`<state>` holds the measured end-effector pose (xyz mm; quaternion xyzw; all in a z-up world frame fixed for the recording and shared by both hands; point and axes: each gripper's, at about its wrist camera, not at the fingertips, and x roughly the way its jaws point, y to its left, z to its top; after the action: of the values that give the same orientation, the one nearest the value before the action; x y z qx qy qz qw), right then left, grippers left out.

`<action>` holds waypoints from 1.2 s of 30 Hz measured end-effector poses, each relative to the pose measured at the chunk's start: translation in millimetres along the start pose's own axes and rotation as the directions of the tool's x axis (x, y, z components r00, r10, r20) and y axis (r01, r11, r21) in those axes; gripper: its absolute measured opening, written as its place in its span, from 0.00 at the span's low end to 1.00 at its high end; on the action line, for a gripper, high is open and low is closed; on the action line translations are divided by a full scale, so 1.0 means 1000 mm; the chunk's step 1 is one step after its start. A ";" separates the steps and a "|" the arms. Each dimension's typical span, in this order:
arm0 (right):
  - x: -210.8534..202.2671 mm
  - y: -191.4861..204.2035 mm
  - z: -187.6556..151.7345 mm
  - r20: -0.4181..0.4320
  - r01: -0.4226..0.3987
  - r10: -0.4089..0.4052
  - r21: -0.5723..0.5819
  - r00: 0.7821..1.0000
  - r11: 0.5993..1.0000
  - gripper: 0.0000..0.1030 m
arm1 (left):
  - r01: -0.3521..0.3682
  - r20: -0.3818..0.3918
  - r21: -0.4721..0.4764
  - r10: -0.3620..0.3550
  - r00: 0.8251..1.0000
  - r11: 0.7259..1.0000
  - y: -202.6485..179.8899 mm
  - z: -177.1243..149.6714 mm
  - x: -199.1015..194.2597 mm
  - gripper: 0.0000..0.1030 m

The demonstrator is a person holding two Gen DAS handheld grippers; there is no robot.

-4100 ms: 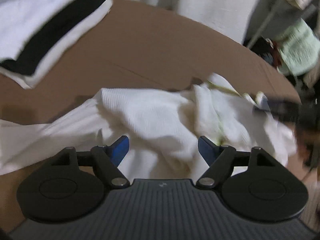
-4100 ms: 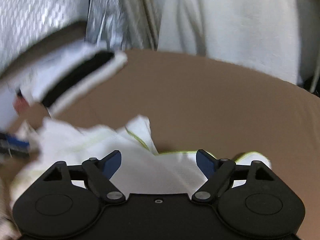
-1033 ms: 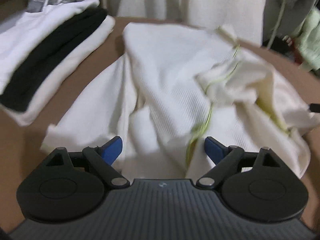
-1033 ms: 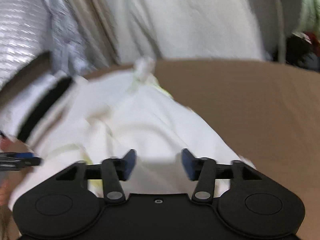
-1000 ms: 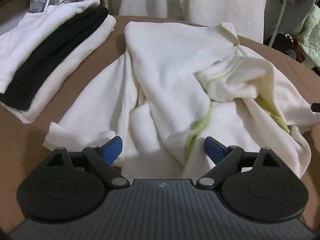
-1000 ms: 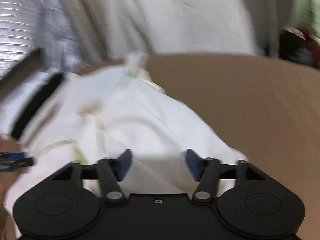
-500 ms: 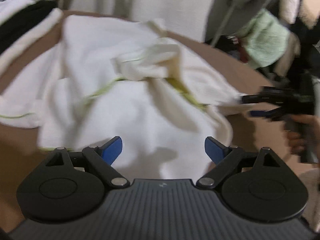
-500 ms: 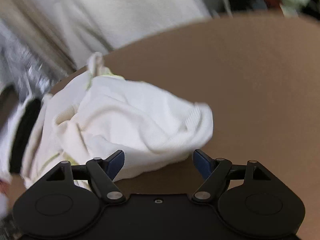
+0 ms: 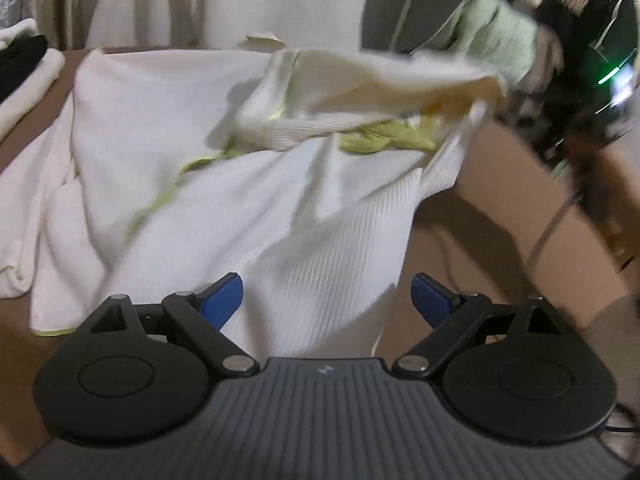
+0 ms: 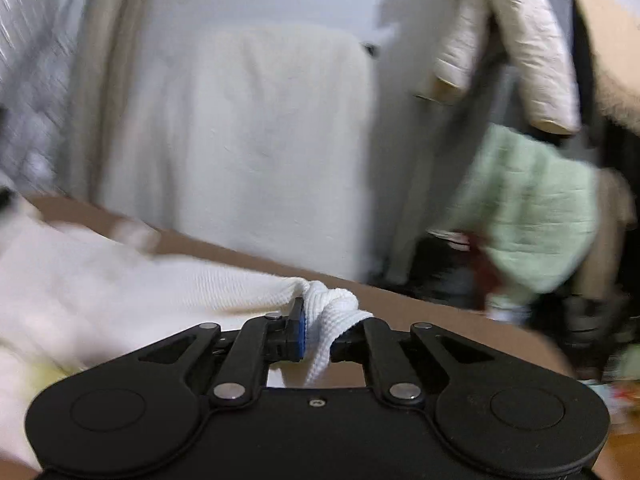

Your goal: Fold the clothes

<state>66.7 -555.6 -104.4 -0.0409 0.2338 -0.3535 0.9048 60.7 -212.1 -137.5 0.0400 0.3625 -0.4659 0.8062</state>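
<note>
A white knitted garment with yellow-green trim lies crumpled on the brown table. Its right part is lifted off the table toward the upper right. My left gripper stands open just above the garment's near edge, with cloth under and between its blue fingers. In the right wrist view my right gripper is shut on a bunched white corner of the garment, and the rest of the cloth trails away to the left.
A folded stack of white and black clothes sits at the table's far left. White curtains hang behind the table. A pale green quilted garment and a cream jacket hang at the right, beyond the table edge.
My right gripper has shut on a corner of the white garment and lifted it. The left gripper has swung right along the cloth and stayed open.
</note>
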 end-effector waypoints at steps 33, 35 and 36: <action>-0.044 -0.004 -0.048 -0.169 -0.205 0.391 0.632 0.905 0.747 0.53 | -0.128 -0.001 -0.086 0.129 0.992 0.988 0.023 0.016 0.006 0.10; -0.045 0.005 -0.054 -0.198 -0.209 0.417 0.633 0.887 0.746 0.54 | -0.109 -0.016 -0.149 0.107 0.994 0.983 0.035 0.017 0.008 0.10; -0.046 0.007 -0.057 -0.199 -0.214 0.431 0.644 0.880 0.734 0.54 | -0.100 -0.026 -0.180 0.097 0.995 0.979 0.040 0.016 0.010 0.10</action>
<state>15.6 -515.2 -138.6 0.3525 0.2621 -0.2460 0.8640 104.3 -203.5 -143.1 -0.0117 0.4077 -0.3902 0.8255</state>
